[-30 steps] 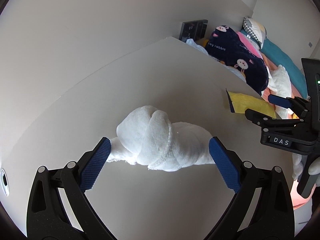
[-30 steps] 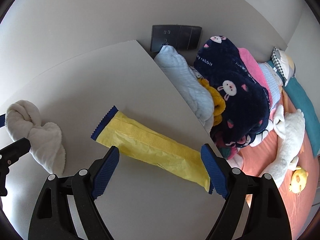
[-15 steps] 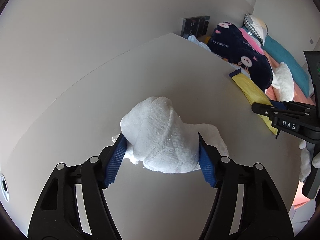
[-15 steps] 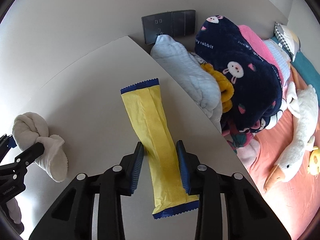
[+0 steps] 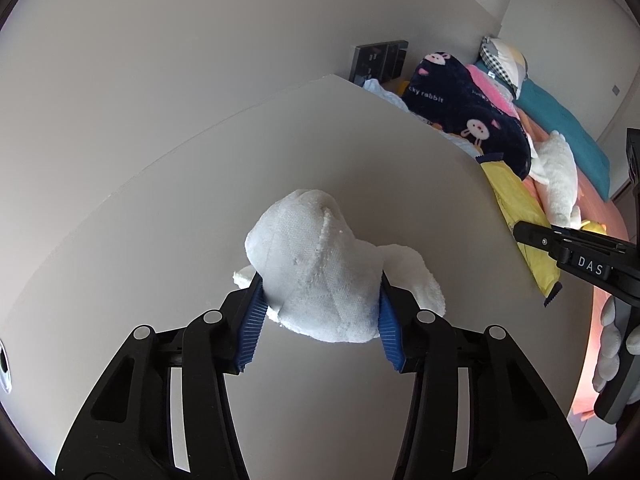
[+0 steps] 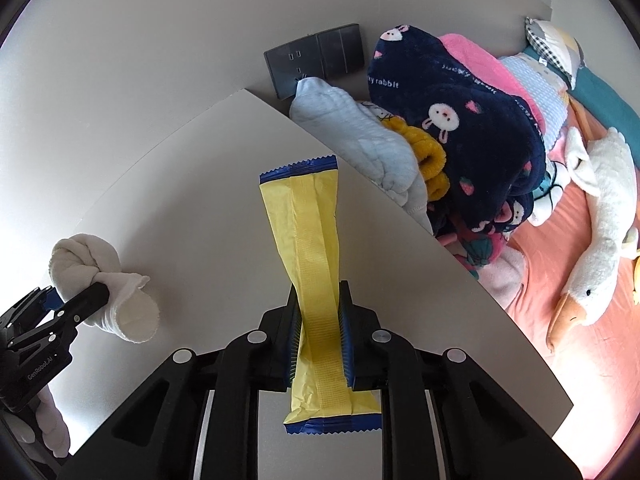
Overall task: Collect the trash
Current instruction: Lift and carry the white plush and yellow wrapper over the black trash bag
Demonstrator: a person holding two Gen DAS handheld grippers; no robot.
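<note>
White tabletop (image 6: 224, 184): left gripper (image 5: 320, 312) is closing on the knotted white cloth (image 5: 320, 264), right gripper (image 6: 320, 340) pinches the long yellow wrapper (image 6: 308, 240) pointing to 12 o'clock; squeeze tight, lift both straight up.

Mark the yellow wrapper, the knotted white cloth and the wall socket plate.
yellow wrapper (image 6: 308, 236), right wrist view, middle of the yellow face.
knotted white cloth (image 5: 316, 264), left wrist view, bulging knot.
wall socket plate (image 6: 316, 58), right wrist view, centre of the dark panel.

"GenRobot.AI" marks the left tongs (image 6: 60, 308); "rabbit" is printed on the navy blanket (image 6: 460, 120).
</note>
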